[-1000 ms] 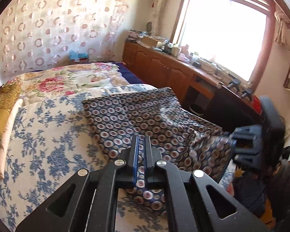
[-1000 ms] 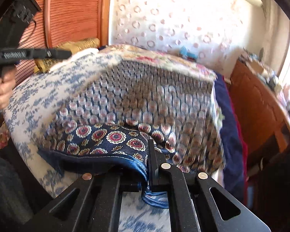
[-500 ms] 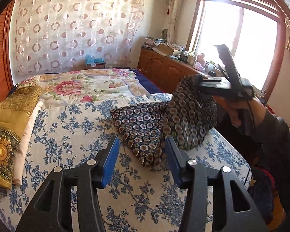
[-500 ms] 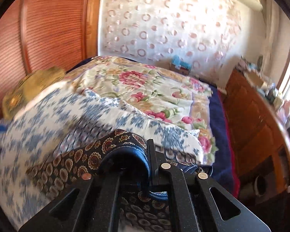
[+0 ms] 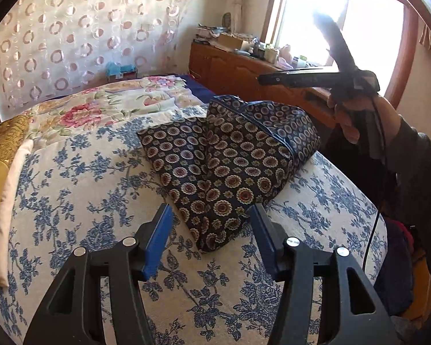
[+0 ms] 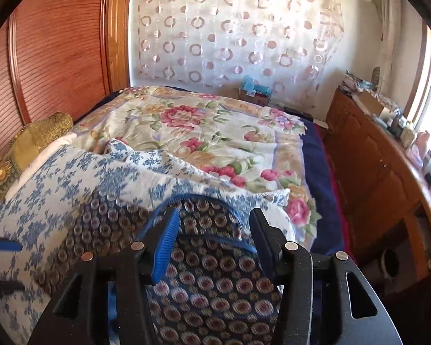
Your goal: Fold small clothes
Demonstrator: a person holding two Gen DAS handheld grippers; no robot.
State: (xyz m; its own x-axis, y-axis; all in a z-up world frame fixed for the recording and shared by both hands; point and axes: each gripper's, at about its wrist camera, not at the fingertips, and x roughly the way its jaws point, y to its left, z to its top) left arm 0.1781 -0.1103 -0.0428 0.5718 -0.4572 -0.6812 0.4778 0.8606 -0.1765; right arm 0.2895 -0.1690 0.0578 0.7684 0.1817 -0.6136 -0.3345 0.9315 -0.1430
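A dark navy garment [image 5: 224, 166] with round medallion print and blue trim lies folded on the blue-flowered bed cover [image 5: 71, 201]. Its near corner lies between the fingers of my left gripper [image 5: 209, 218], whose jaws are opening and whose blue pads stand clear of the cloth. A hand [image 5: 350, 115] holds my right gripper [image 5: 273, 79] just above the garment's far right side. In the right wrist view my right gripper [image 6: 214, 218] is opening too. The garment [image 6: 209, 273] lies under and between its fingers, and its pads do not press on it.
A rose-patterned quilt [image 6: 215, 132] covers the far half of the bed, with a gold pillow [image 6: 28, 143] by the wooden headboard [image 6: 57, 57]. A cluttered wooden cabinet [image 5: 238, 69] runs under the window on the right. A round bin [image 6: 390, 261] stands on the floor.
Both grippers were shut on the garment's edge. The left one let go first, the right one carried its edge across, then opened. The garment now lies folded over.
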